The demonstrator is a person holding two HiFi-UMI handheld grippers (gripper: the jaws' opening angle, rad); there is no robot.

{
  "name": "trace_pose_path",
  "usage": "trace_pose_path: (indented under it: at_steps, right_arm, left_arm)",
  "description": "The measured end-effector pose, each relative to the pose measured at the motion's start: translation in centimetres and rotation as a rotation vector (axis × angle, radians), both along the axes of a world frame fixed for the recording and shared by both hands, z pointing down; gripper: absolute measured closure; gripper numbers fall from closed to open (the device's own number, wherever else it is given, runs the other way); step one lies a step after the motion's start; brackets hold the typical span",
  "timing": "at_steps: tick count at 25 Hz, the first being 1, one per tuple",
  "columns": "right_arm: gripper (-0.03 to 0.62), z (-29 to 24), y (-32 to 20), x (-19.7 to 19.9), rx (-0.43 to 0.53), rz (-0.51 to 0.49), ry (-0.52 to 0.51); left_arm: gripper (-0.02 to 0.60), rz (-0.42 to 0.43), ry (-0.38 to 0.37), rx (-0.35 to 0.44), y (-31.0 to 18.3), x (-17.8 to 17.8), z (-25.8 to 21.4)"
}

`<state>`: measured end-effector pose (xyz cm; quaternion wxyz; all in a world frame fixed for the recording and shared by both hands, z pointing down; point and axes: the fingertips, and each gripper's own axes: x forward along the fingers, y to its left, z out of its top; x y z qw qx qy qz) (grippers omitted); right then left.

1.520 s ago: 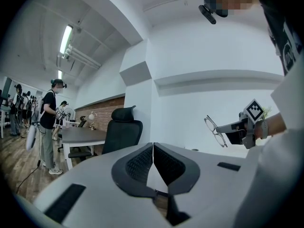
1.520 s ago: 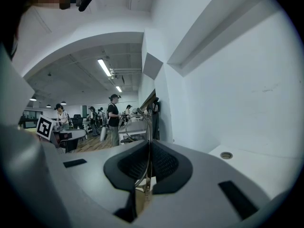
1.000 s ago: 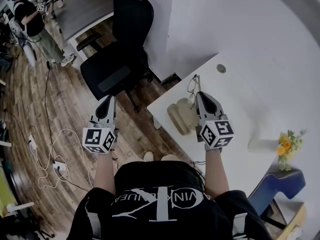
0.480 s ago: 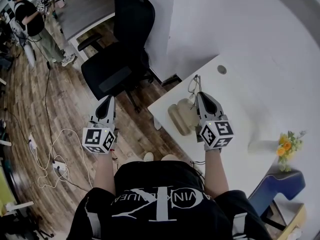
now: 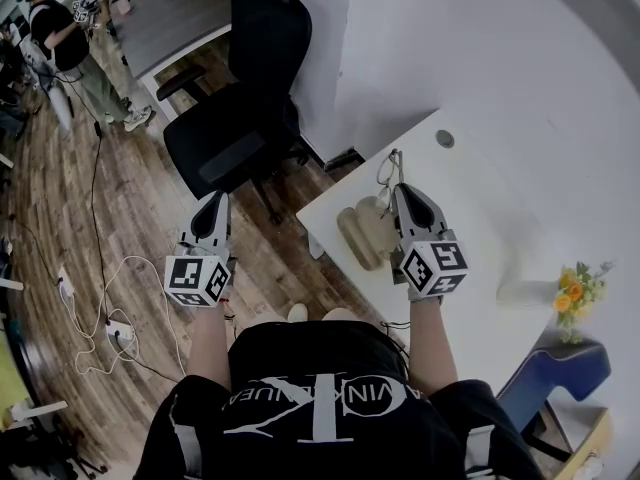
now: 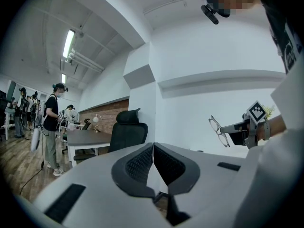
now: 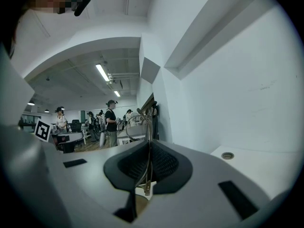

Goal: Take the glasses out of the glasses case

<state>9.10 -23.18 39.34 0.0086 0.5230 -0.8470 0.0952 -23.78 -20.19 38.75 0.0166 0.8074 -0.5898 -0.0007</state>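
My right gripper (image 5: pixel 400 190) is shut on one temple arm of the thin-framed glasses (image 5: pixel 385 172), which hang in the air above the white desk (image 5: pixel 480 228). In the right gripper view the glasses (image 7: pixel 138 121) stick out past the closed pads, lenses forward. Just left of that gripper, the beige glasses case (image 5: pixel 360 233) lies open on the desk. My left gripper (image 5: pixel 213 200) hovers over the wooden floor, left of the desk. Its jaws are shut with nothing between them (image 6: pixel 153 146). From the left gripper view the glasses (image 6: pixel 217 131) show at the right, held by the other gripper.
A black office chair (image 5: pixel 240 128) stands beyond the desk's left corner. Cables and a power strip (image 5: pixel 110 318) lie on the floor. Orange flowers (image 5: pixel 572 293) and a blue object (image 5: pixel 560 363) are at the right. A person (image 5: pixel 60 38) stands far back left.
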Motion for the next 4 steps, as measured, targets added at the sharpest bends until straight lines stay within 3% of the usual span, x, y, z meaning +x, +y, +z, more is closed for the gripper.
trace_pose_path:
  at_steps: [4]
  right_arm:
    - [0.560,0.06,0.07,0.02,-0.002,0.003,-0.006]
  left_arm:
    - [0.561,0.000,0.002,-0.001,0.08,-0.05,0.11]
